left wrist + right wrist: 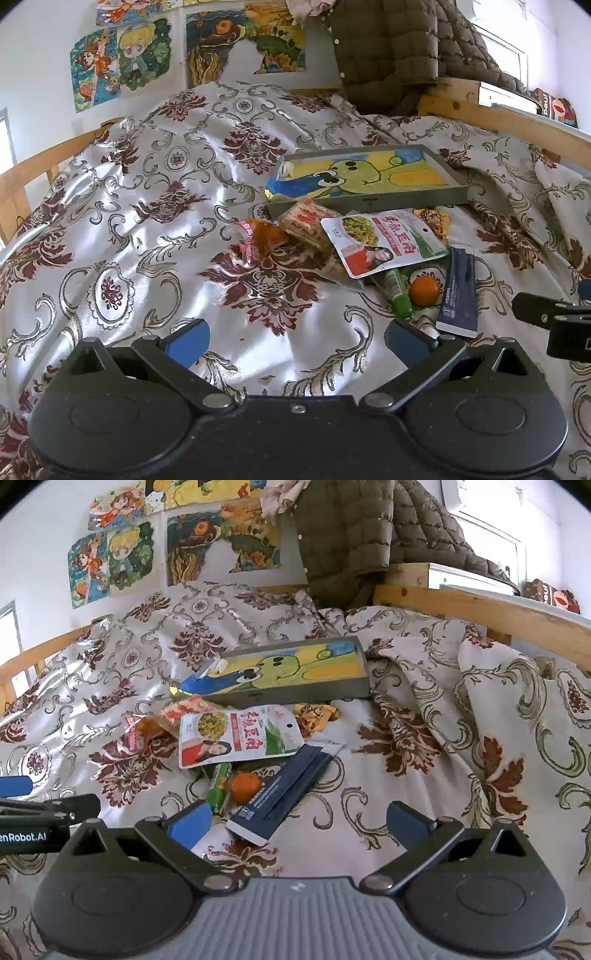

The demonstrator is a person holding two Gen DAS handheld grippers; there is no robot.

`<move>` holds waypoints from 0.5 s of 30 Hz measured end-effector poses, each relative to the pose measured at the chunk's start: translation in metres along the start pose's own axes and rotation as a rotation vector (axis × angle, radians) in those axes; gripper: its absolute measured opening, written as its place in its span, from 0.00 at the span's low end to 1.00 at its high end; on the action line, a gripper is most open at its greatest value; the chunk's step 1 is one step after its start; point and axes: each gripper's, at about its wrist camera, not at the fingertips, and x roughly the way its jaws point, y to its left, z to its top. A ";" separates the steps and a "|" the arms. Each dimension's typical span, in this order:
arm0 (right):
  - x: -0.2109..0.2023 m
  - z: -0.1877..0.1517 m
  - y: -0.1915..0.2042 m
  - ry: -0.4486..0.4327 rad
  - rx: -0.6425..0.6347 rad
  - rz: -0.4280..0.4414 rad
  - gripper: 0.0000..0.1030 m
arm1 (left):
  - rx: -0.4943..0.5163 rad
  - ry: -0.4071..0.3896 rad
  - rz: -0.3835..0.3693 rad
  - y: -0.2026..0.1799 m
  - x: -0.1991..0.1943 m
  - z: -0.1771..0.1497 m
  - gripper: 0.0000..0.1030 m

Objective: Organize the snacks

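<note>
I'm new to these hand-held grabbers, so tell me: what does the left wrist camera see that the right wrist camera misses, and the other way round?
Only the left view shows the left gripper head on, open over bare bedspread. Only the right view shows the right gripper head on, open, with the dark blue packet between its fingers. Both show the grey tray, the white snack pouch and the small orange.

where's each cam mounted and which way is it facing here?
Left wrist: on the left gripper, angled down over the bedspread at the snacks; own open fingers show, right gripper at right edge.
Right wrist: on the right gripper, same heading; left gripper at left edge.
Shared: grey tray, navy packet.
</note>
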 end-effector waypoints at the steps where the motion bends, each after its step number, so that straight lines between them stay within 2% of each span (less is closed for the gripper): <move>1: 0.000 0.000 0.000 0.000 0.002 0.000 1.00 | 0.000 -0.001 0.000 0.000 0.000 0.000 0.99; 15: -0.001 0.000 -0.001 0.003 0.003 0.007 1.00 | 0.007 -0.006 -0.003 0.000 -0.001 0.000 0.99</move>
